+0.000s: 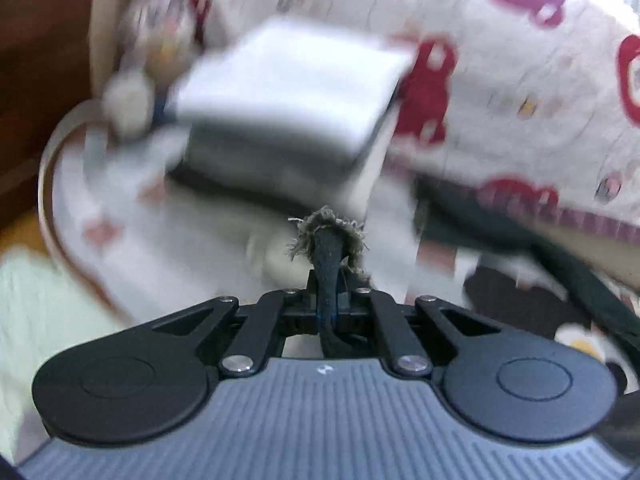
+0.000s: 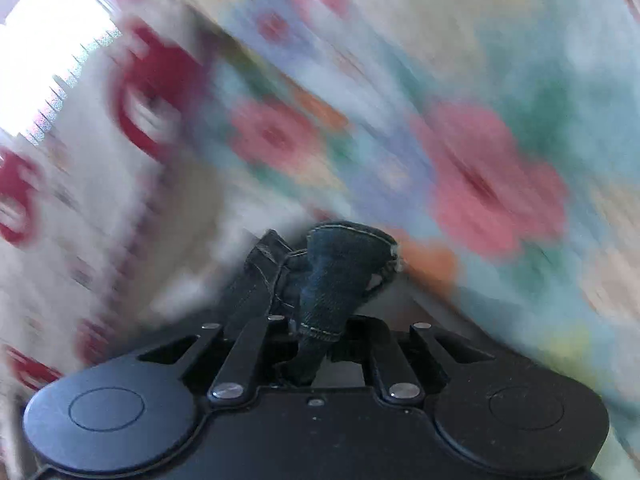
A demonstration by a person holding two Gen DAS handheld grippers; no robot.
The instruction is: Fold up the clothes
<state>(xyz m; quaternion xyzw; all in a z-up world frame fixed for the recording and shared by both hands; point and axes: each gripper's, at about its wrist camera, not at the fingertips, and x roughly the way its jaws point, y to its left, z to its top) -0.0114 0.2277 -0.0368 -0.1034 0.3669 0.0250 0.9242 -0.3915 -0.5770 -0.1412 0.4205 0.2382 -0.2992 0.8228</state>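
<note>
1. The left hand-held gripper (image 1: 329, 280) is clamped tight on a dark denim garment (image 1: 328, 264); a frayed, pale raw edge sticks out past its fingertips.
2. The right hand-held gripper (image 2: 320, 320) pinches a bunched, stitched hem of that garment (image 2: 340, 264).
3. Behind the garment, a blurred red-patterned bedsheet (image 1: 520, 92) and a grey-white box (image 1: 288, 92).

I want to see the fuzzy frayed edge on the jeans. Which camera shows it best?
The left wrist view: the frayed edge sticks up sharp from the shut left gripper. The right wrist view shows only a stitched seam of the jeans in the right gripper, no fraying.
</note>
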